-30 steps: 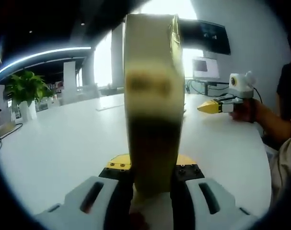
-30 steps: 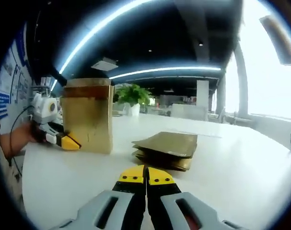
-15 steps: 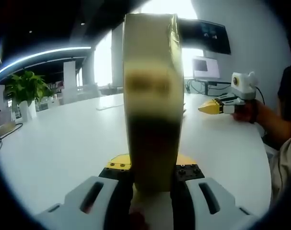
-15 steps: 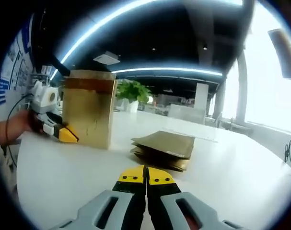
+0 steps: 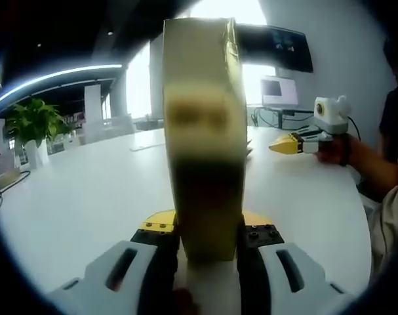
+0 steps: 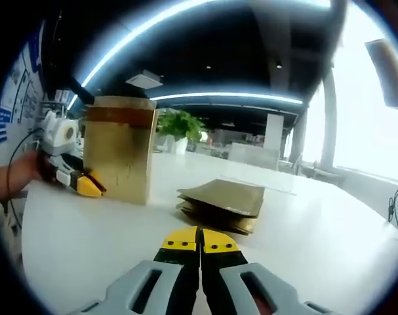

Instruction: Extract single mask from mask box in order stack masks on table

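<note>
Left gripper (image 5: 208, 239) clamps mask box (image 5: 202, 131) upright; right gripper (image 6: 199, 239) closed, empty. Mask stack (image 6: 221, 205) at 12 o'clock on table (image 6: 330, 243); more extraction likely left.

Left gripper (image 5: 208, 244) clamps something upright; right gripper (image 6: 200, 244) hovers closed, empty.

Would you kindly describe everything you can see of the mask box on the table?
The mask box is a tall, upright, golden-tan carton that looks like cardboard, with a darker brown band near its top. It stands on the white table, left of a low stack of flat golden mask packets and apart from it. The left gripper holds it, jaws closed on either side of its lower part. In the left gripper view it rises blurred and close between those jaws.
</note>
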